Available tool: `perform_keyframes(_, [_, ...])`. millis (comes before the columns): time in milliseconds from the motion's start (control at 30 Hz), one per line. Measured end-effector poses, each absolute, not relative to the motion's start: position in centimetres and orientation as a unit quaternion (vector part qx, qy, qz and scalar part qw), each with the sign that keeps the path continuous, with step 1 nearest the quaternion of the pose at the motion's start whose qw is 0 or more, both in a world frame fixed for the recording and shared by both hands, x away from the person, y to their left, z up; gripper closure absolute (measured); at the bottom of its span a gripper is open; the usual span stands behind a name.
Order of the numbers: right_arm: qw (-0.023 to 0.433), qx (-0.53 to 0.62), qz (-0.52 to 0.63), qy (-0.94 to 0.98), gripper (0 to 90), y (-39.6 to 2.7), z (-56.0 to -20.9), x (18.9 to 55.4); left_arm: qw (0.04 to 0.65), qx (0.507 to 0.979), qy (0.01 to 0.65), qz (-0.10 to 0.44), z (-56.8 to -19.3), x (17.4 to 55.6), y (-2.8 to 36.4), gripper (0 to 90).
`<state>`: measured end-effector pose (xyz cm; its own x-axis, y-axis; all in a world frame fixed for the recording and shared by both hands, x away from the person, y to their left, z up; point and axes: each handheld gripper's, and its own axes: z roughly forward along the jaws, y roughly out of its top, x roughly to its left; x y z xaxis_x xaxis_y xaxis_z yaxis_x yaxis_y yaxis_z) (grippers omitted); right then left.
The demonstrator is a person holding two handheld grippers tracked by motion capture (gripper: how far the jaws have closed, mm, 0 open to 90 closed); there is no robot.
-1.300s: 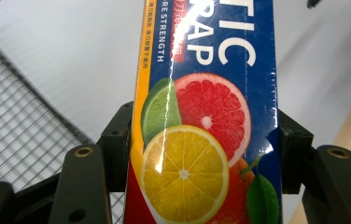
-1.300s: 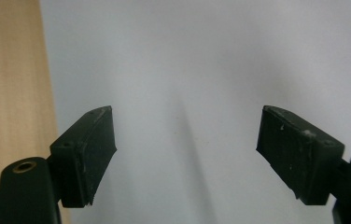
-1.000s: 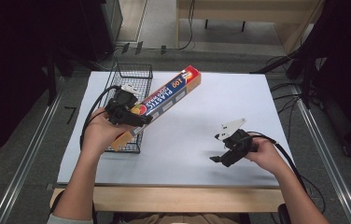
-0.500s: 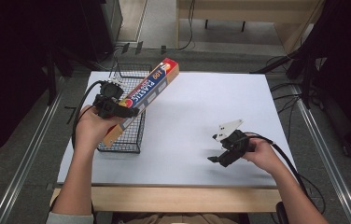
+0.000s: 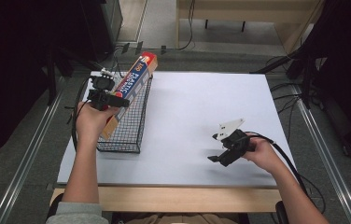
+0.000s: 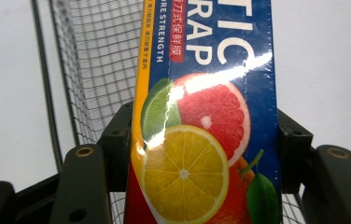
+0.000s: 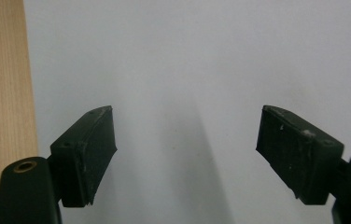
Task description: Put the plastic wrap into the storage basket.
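Observation:
A long blue, orange and red plastic-wrap box [image 5: 131, 86] [image 6: 206, 116] with citrus pictures is clamped in my left gripper [image 5: 113, 99] [image 6: 204, 135], shut on its sides near the lower end. The box slants over the black wire basket [image 5: 129, 123] at the table's left, its red end pointing to the far edge. Basket mesh [image 6: 94, 60] shows behind the box in the left gripper view. At the front right, my right gripper [image 5: 216, 154] [image 7: 185, 144] hovers low over the white sheet, open, nothing between its jaws.
The white sheet [image 5: 201, 112] covers the tabletop, with a wooden front edge [image 5: 164, 198] [image 7: 1, 93] below it. Metal rails run along both sides of the table, and cables lie on the floor beyond the far edge.
My left gripper has carried the box leftward, from over the sheet to above the basket, and the box now lies more along the basket's length. The right gripper has stayed put.

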<state>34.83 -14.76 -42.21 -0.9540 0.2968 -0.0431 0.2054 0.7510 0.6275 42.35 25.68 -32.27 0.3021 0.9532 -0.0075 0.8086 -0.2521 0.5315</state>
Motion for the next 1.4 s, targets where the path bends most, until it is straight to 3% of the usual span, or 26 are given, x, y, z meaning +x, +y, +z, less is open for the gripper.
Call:
perform_keyframes(467, [0.072,0.135,0.333,0.931,20.2,-15.1,-42.1,34.9,0.182,0.746,0.619,0.165,-35.4,43.9,25.5,39.6])
perform_keyframes(1100, [0.070,0.139,0.330,0.931,20.2,-15.2,-42.2,34.9,0.179,0.745,0.626,0.144,-38.4,44.6,24.9,39.6])
perform_keyframes(1400, [0.072,0.138,0.327,0.932,20.2,-15.2,-42.3,34.9,0.148,0.750,0.628,0.143,-39.5,44.8,24.4,39.0])
